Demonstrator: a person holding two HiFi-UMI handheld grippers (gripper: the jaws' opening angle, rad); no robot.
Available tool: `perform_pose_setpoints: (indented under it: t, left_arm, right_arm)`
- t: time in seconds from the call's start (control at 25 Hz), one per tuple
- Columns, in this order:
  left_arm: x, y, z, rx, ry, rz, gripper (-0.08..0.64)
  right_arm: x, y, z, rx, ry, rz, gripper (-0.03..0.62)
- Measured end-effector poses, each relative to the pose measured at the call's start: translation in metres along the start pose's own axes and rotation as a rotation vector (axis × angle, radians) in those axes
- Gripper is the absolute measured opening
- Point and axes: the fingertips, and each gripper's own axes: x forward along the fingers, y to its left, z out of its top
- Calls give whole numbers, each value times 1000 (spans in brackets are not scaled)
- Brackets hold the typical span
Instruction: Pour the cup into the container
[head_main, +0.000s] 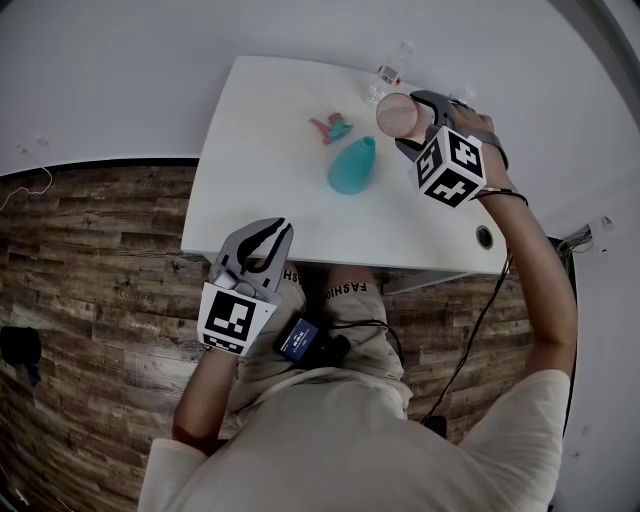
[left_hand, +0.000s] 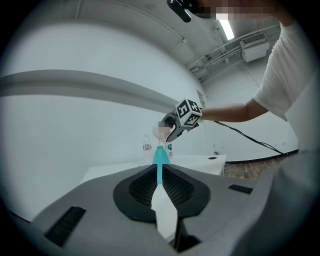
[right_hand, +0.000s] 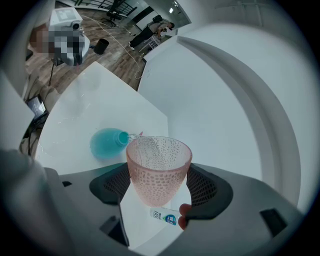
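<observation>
The pink dimpled cup (right_hand: 159, 170) is held off the white table (head_main: 270, 190), above its far side. It is clamped at its lower half between the pads of the right gripper (head_main: 418, 124), whose jaws stand only as far apart as the cup is wide. The teal container (head_main: 352, 168) stands upright on the table with its narrow neck on top. In the head view it lies at about 7 o'clock from the cup. In the right gripper view it sits at about 10 o'clock, its open mouth just beside the cup's rim. A thin clear glint bridges rim and mouth there. It may be liquid running, but I cannot be sure.

The pour turns on keeping the rim's low point over that small mouth, so I judge any further tilt should roll toward 10 o'clock. The right gripper is the nearer one.

The left gripper (head_main: 272, 238) hovers at the table's near edge, around 7 o'clock from the container and well apart from it. Its jaws are pressed together on nothing.
</observation>
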Motion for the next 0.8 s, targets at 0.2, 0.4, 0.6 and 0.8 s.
perform_pose_setpoints:
  t: [0.2, 0.4, 0.6, 0.8]
  left_arm:
    - [0, 0, 1, 1, 0, -1, 27]
    - [0, 0, 0, -1, 1, 0, 28]
    - [-1, 0, -1, -1, 3, 0, 28]
    - [-1, 0, 0, -1, 1, 1, 27]
  right_arm:
    - [-1, -1, 0, -4, 2, -4, 357]
    - [0, -2, -1, -15, 4, -9, 357]
    - [0, -1, 1, -23, 5, -14, 357]
    - [-1, -2, 2, -33, 6, -19, 357]
